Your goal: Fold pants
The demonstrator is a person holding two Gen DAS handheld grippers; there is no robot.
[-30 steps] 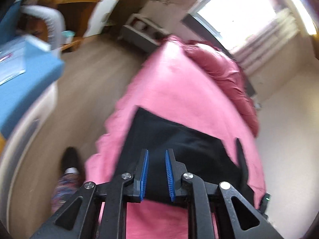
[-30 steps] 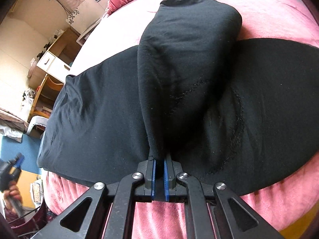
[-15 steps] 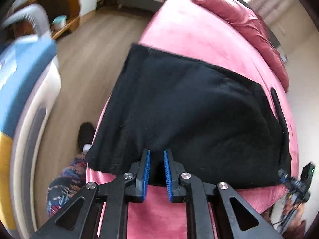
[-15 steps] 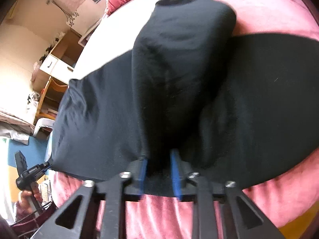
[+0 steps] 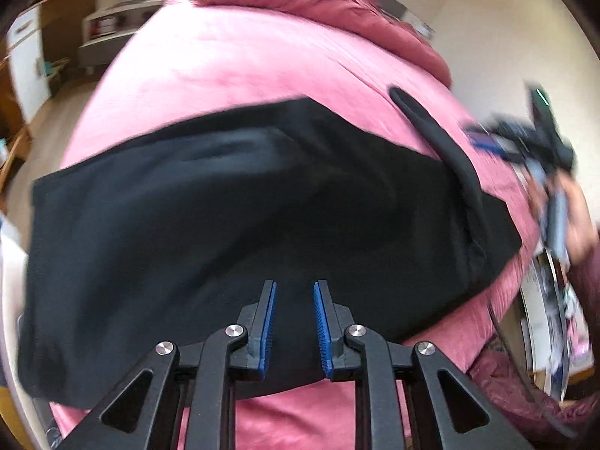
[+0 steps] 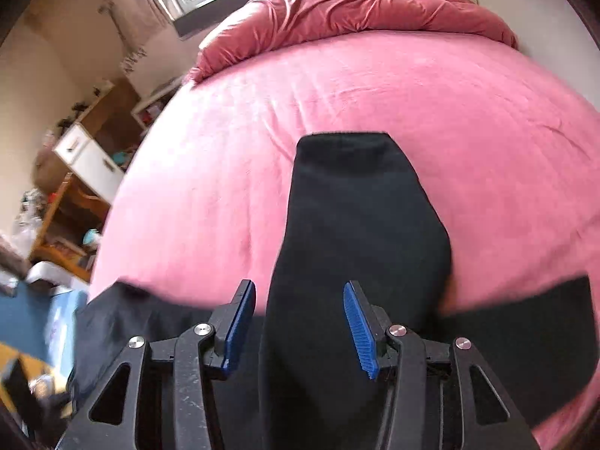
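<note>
Right wrist view: black pants (image 6: pixel 360 225) lie on the pink bed (image 6: pixel 232 157), one leg running ahead between the right claw (image 6: pixel 300 322), whose jaws are opening, untouched. Left claw (image 5: pixel 294 322) is opening, nothing pinched. Soft, limp, light fabric; I'd grip edges or cuff.

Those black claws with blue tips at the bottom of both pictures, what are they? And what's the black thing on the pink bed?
They are two grabber tools, one held in each of a person's hands, each with a small camera looking along its fingers. One picture comes from the left gripper, the other from the right gripper. The black thing is a pair of pants being folded on the pink bed. Neither claw is pinching anything: both sets of jaws are opening over the pants, with cloth behind the gaps. At the left picture's edge is the person's other hand.
</note>
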